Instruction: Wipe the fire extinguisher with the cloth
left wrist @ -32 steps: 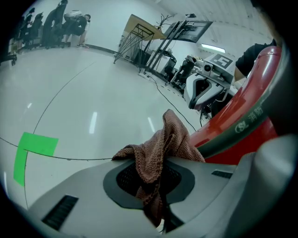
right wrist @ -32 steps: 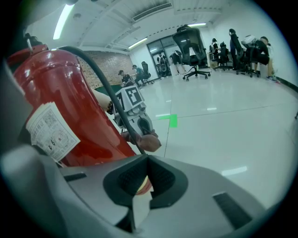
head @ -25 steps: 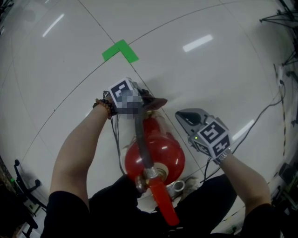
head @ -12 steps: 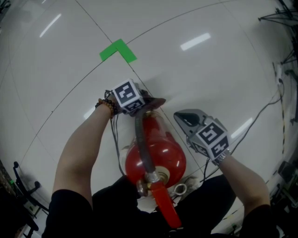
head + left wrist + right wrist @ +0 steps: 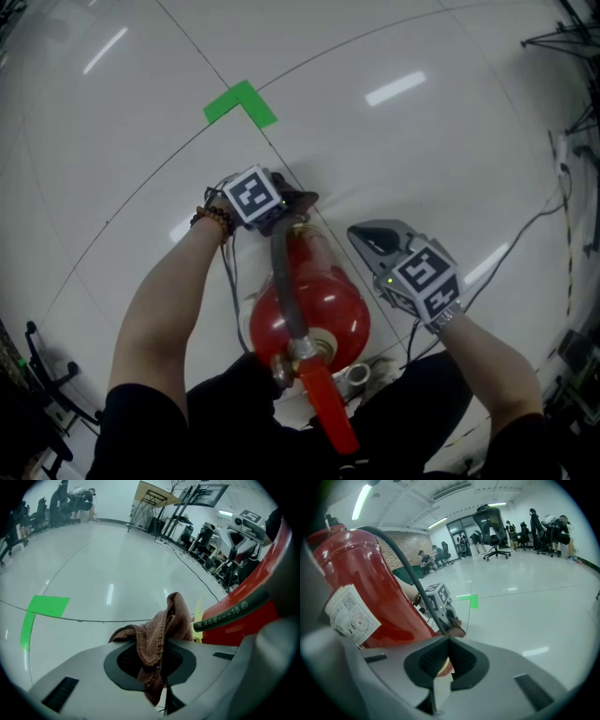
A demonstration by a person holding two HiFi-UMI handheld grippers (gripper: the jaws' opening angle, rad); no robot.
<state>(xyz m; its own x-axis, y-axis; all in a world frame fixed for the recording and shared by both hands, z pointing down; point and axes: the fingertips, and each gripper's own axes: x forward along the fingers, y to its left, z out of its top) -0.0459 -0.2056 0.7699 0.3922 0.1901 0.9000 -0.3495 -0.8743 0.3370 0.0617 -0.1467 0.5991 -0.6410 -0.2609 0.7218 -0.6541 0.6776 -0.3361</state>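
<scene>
A red fire extinguisher [image 5: 314,300] stands upright on the floor below me, with a black hose [image 5: 284,281] down its side and a red handle [image 5: 328,408] at the top. My left gripper [image 5: 292,208] is shut on a brown cloth [image 5: 157,634] and holds it low against the far side of the cylinder [image 5: 253,597]. The cloth [image 5: 302,201] shows as a dark edge past the marker cube. My right gripper [image 5: 370,234] hangs beside the extinguisher's right side, shut and holding nothing. In the right gripper view the red body [image 5: 370,588] with its white label [image 5: 351,616] fills the left.
A green tape corner [image 5: 240,103] marks the glossy white floor beyond the extinguisher. A black cable [image 5: 525,234] trails over the floor at the right. Office chairs [image 5: 490,522], frames and seated people stand far off around the room.
My left gripper with the cloth has sunk lower along the far side of the extinguisher and tipped more steeply down. The right gripper has stayed put.
</scene>
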